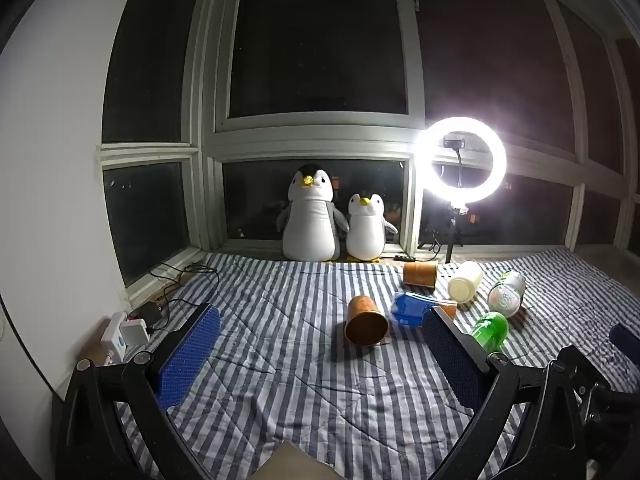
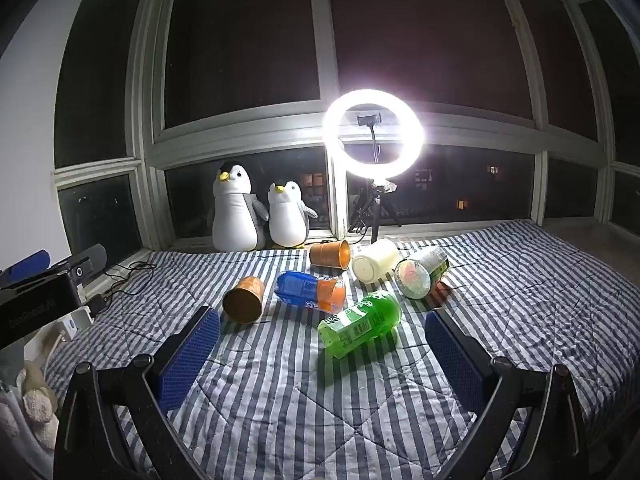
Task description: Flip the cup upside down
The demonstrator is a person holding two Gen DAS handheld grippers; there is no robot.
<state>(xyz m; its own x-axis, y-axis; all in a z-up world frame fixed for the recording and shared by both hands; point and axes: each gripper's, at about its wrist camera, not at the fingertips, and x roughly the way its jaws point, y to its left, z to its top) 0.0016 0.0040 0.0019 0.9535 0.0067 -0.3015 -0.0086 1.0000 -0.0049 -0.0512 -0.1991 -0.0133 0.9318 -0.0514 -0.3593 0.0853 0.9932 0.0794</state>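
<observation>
Open left claw (image 1: 320, 344), empty, orange cup (image 1: 366, 321) on its side just ahead

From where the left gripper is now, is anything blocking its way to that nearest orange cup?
Nothing visible does. The left gripper is open, and only bare striped blanket lies before the orange cup. The blue bottle lies beside it.

Probably home bedroom: striped quilt (image 2: 520, 280), plush penguins (image 2: 234, 212), windows (image 2: 248, 40).
</observation>
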